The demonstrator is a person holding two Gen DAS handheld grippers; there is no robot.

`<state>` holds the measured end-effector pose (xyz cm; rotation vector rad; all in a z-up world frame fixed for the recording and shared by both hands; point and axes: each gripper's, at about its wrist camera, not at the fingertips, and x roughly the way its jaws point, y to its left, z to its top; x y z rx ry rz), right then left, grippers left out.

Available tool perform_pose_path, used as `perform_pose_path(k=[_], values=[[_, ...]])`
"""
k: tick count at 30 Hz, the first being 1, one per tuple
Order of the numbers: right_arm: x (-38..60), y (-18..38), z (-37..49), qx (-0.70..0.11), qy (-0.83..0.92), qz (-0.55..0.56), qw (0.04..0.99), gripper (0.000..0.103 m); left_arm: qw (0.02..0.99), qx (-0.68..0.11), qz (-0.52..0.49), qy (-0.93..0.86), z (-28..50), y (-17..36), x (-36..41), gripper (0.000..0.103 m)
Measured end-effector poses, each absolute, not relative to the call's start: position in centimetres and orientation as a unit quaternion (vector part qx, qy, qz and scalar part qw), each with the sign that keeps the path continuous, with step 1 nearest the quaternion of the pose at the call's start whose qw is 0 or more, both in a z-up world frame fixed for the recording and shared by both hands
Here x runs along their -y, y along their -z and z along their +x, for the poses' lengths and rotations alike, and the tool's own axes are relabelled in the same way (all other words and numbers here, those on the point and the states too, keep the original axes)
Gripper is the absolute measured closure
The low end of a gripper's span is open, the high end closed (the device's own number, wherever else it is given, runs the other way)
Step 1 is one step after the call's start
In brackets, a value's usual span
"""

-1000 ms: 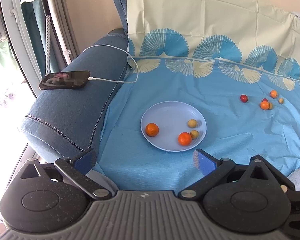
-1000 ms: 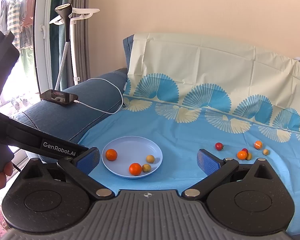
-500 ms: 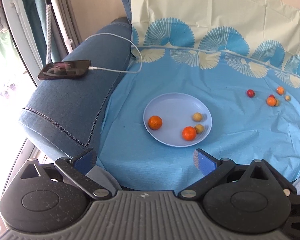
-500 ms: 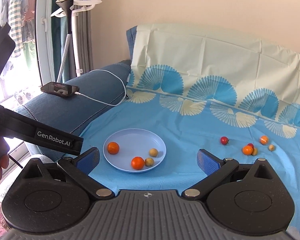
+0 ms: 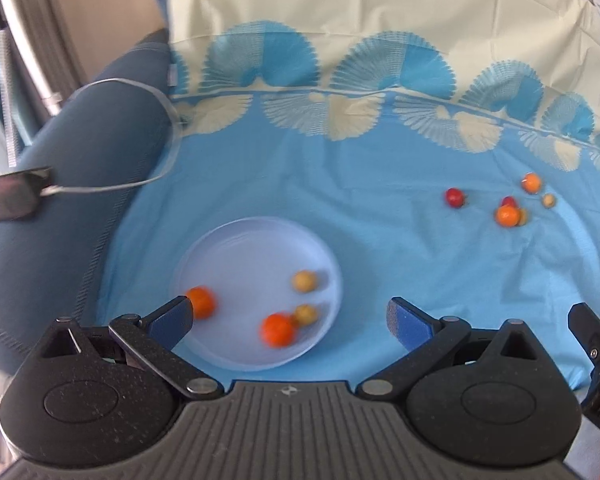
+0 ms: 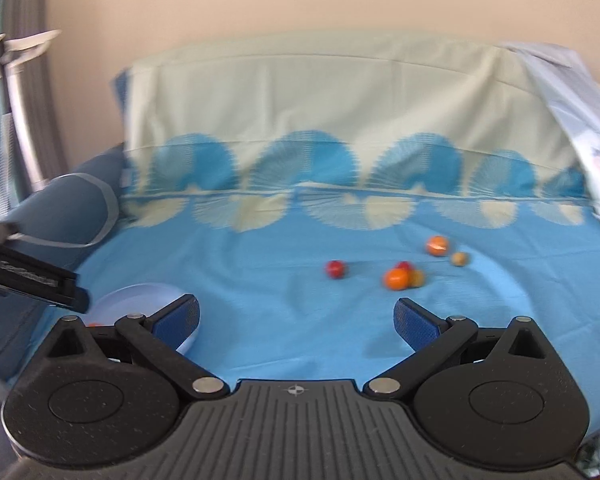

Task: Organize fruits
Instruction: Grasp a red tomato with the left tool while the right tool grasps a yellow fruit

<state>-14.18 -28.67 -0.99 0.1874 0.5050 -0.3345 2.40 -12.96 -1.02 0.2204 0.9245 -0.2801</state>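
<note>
On the soft blue sheet (image 6: pixel 260 312) ahead of my spread, empty right gripper (image 6: pixel 296 318), the loose fruits (image 6: pixel 396 278) look small, light, roll-prone: I'd pinch the red one (image 6: pixel 335 269) gently across its middle, left gripper (image 5: pixel 290 320) spread too

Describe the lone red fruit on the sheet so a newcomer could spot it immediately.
Start at the round pale blue plate on the blue bedsheet, then look right toward the loose fruit cluster. The small round red fruit lies nearest the plate, alone, touching nothing, unlike the other red one tucked behind an orange fruit.

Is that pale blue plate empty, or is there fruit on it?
Not empty: the plate holds four fruits, two orange and two small yellowish ones.
</note>
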Motion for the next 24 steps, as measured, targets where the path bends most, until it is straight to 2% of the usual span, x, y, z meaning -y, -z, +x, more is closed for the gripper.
perform_pose_path(k=[7, 14, 19, 24], values=[[40.7, 5.1, -10.1, -0.253, 0.279, 0.116, 0.919, 0.001, 0.867, -0.453, 0.114, 0.171, 8.8, 5.5, 25.1, 0.000], [52.3, 12.6, -2.4, -0.277, 0.369, 0.139, 0.876, 0.001, 0.852, -0.474, 0.117, 0.190, 15.5, 13.2, 36.2, 0.000], [57.7, 17.8, 2.2, -0.290, 0.374, 0.172, 0.864, 0.001, 0.839, -0.493, 0.121, 0.195, 19.6, 17.6, 40.5, 0.000], [59.8, 21.1, 6.2, -0.309, 0.354, 0.169, 0.866, 0.000, 0.834, -0.505, 0.126, 0.184, 21.8, 21.2, 41.2, 0.000]])
